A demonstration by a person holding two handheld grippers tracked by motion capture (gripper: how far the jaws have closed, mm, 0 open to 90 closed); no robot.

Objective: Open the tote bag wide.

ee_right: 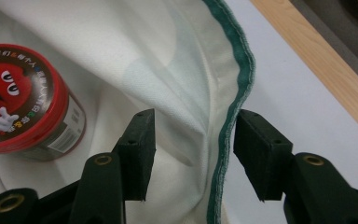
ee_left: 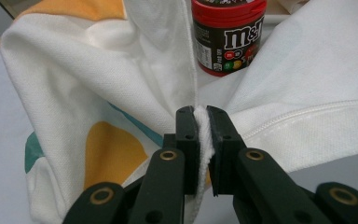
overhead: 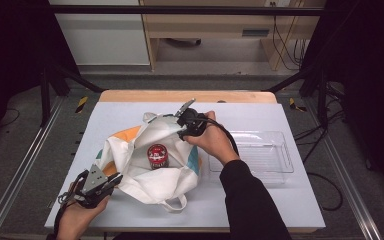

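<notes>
A white cloth bag (overhead: 150,165) lies open in the middle of the counter (overhead: 260,200), and a red-lidded candy jar (overhead: 157,155) stands upright inside it (brown label, lid on). The left hand-held gripper (ee_left: 203,140) is clamped on a fold of the bag's near edge. The right hand-held gripper (ee_right: 193,140) is spread wide astride the green-trimmed far rim, while a clear plastic tray (overhead: 280,165) sits just right of the bag.

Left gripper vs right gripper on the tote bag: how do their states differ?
The left gripper is shut, pinching the white tote bag at its near edge; the right gripper is open, its jaws straddling the bag's green-trimmed rim at the far side without clamping. The left sits low near the table's front; the right is raised over the bag. Both face the M&M's jar inside.
</notes>
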